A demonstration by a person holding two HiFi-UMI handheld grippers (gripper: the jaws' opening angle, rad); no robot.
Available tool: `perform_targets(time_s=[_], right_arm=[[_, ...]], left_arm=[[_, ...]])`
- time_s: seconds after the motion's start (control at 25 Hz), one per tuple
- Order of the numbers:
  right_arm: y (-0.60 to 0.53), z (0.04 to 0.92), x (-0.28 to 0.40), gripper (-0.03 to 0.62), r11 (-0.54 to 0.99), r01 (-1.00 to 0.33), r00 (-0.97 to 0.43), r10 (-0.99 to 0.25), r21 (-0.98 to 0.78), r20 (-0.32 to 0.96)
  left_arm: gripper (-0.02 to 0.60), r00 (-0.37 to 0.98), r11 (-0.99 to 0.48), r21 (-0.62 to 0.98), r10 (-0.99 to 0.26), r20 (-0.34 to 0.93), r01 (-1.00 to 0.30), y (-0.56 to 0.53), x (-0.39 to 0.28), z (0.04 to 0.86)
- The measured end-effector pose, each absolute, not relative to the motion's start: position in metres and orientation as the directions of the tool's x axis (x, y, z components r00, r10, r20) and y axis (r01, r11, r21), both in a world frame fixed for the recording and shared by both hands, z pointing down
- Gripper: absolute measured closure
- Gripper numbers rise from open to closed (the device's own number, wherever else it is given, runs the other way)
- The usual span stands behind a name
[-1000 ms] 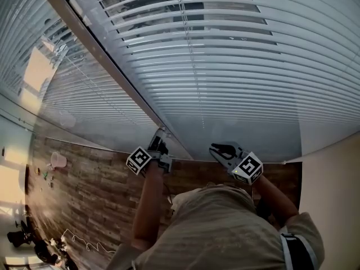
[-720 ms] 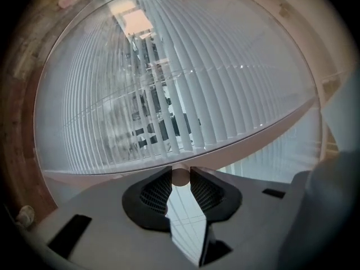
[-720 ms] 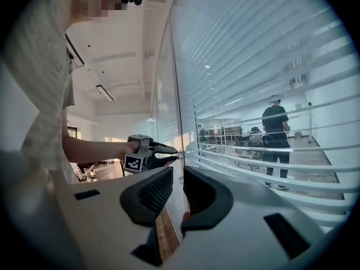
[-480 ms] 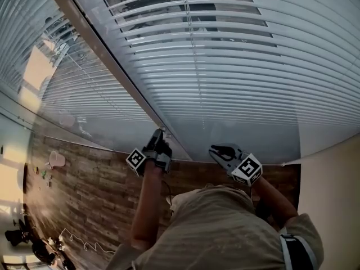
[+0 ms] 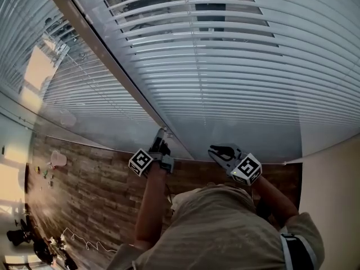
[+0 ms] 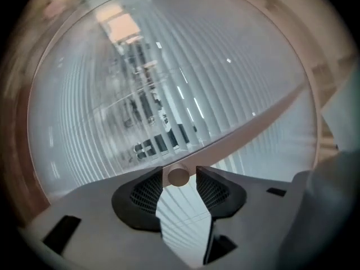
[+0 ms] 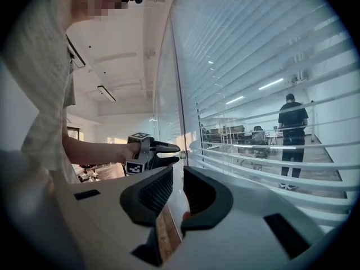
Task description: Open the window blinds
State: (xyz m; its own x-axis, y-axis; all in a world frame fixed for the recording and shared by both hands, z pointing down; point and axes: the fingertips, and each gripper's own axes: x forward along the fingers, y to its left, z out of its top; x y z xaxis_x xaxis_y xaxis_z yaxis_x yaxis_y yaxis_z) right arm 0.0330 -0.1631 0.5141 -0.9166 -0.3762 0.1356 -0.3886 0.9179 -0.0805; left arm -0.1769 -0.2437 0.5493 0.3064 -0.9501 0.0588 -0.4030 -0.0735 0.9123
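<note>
While left hand-held gripper [image 5: 161,136] sits at lower end of window frame bar [image 5: 107,55], lower middle of head view, its jaws have just been opening: apart, round rod tip [image 6: 179,176] between them, thin gap each side. Right hand-held gripper [image 5: 214,149] just right of it, jaws pinched together, nothing in them. Blinds [image 5: 236,72] fill top of frame, slats down, see-through gaps near top edge. Wood floor [image 5: 95,190] lower left.

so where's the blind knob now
In the left gripper view, the round knob sits between the tips of the left gripper, whose jaws have just been opening, below the slanting frame bar.
</note>
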Motion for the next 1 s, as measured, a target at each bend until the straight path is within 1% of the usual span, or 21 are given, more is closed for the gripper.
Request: perform_targets(time_s=[0.04, 0.12, 0.2, 0.28, 0.36, 0.44, 0.52, 0.64, 0.84, 0.92, 1.0], right_arm=[[-0.162, 0.511, 0.035, 0.530, 0.919, -0.388, -0.917, -0.376, -0.076, 0.131], [-0.160, 0.505, 0.039, 0.530, 0.918, -0.390, -0.916, -0.379, -0.075, 0.128], [-0.160, 0.506, 0.042, 0.530, 0.915, -0.395, -0.914, -0.383, -0.083, 0.136], [-0.163, 0.506, 0.043, 0.530, 0.914, -0.398, -0.912, -0.386, -0.080, 0.136], [-0.166, 0.504, 0.048, 0.530, 0.911, -0.407, -0.909, -0.396, -0.073, 0.128], [-0.168, 0.510, 0.052, 0.530, 0.906, -0.416, -0.906, -0.405, -0.076, 0.125], [-0.170, 0.517, 0.051, 0.530, 0.907, -0.414, -0.907, -0.403, -0.077, 0.124], [-0.173, 0.518, 0.047, 0.530, 0.909, -0.410, -0.908, -0.399, -0.073, 0.128], [-0.176, 0.525, 0.042, 0.530, 0.914, -0.399, -0.913, -0.389, -0.069, 0.124], [-0.175, 0.529, 0.042, 0.530, 0.913, -0.401, -0.911, -0.390, -0.073, 0.132], [-0.174, 0.529, 0.043, 0.530, 0.913, -0.401, -0.910, -0.389, -0.072, 0.141]], left_arm=[[0.389, 0.316, -0.099, 0.842, -0.945, 0.088, -0.531, -0.242, -0.174, 0.543], [0.371, 0.316, -0.146, 0.639, -0.935, 0.160, -0.755, -0.238, -0.166, 0.533], [0.371, 0.284, -0.171, 0.408, -0.929, 0.236, -0.897, -0.235, -0.162, 0.533], [0.371, 0.233, -0.182, 0.198, -0.932, 0.278, -0.963, -0.236, -0.160, 0.530], [0.371, 0.186, -0.190, 0.015, -0.940, 0.287, -0.982, -0.238, -0.154, 0.527], [0.371, 0.147, -0.185, -0.106, -0.944, 0.295, -0.977, -0.237, -0.149, 0.533], [0.371, 0.113, -0.166, -0.153, -0.945, 0.308, -0.974, -0.239, -0.151, 0.544], [0.374, 0.077, -0.135, -0.166, -0.945, 0.317, -0.977, -0.244, -0.161, 0.552], [0.446, 0.107, -0.156, -0.145, -0.947, 0.302, -0.977, -0.247, -0.157, 0.556], [0.449, 0.115, -0.155, -0.109, -0.945, 0.306, -0.982, -0.247, -0.157, 0.559], [0.451, 0.137, -0.152, -0.024, -0.941, 0.309, -0.988, -0.245, -0.157, 0.560]])
